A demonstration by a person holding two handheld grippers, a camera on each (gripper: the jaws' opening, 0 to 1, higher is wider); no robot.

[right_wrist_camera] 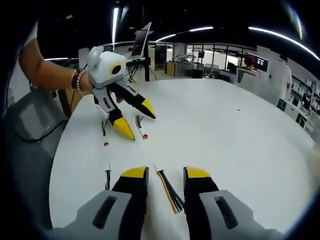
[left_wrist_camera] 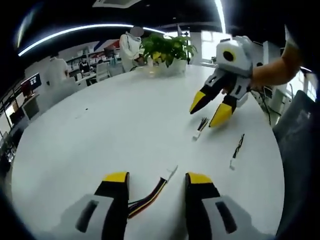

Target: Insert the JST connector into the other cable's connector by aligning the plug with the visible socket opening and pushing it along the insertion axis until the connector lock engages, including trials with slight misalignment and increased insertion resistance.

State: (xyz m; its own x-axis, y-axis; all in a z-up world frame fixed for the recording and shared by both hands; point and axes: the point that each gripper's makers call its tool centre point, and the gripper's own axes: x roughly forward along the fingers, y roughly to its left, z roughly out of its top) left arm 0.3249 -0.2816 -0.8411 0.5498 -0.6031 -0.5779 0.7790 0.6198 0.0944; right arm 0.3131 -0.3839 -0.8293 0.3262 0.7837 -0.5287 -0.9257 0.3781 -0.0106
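**Both grippers spread, cables loose on table**

Left gripper [left_wrist_camera: 157,182]: low over the white table [left_wrist_camera: 110,125], jaws apart, empty; a multicolour cable [left_wrist_camera: 150,196] lies between them, its connector at 12 o'clock. Right gripper [left_wrist_camera: 211,108]: hand-held, tilted down, jaws wide above a short cable [left_wrist_camera: 200,127]; another cable [left_wrist_camera: 237,149] lies at its 5 o'clock. No legible writing. Potted plant [left_wrist_camera: 167,50] at the table's far edge.

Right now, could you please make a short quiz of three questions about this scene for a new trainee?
1. True or false: the left gripper has its jaws closed on a cable.
2. What lies between the right gripper jaws: A) multicoloured cable, B) plant, C) nothing?
3. What colour is the table?

Key: 1 false, the jaws stand apart; 2 A; 3 white.
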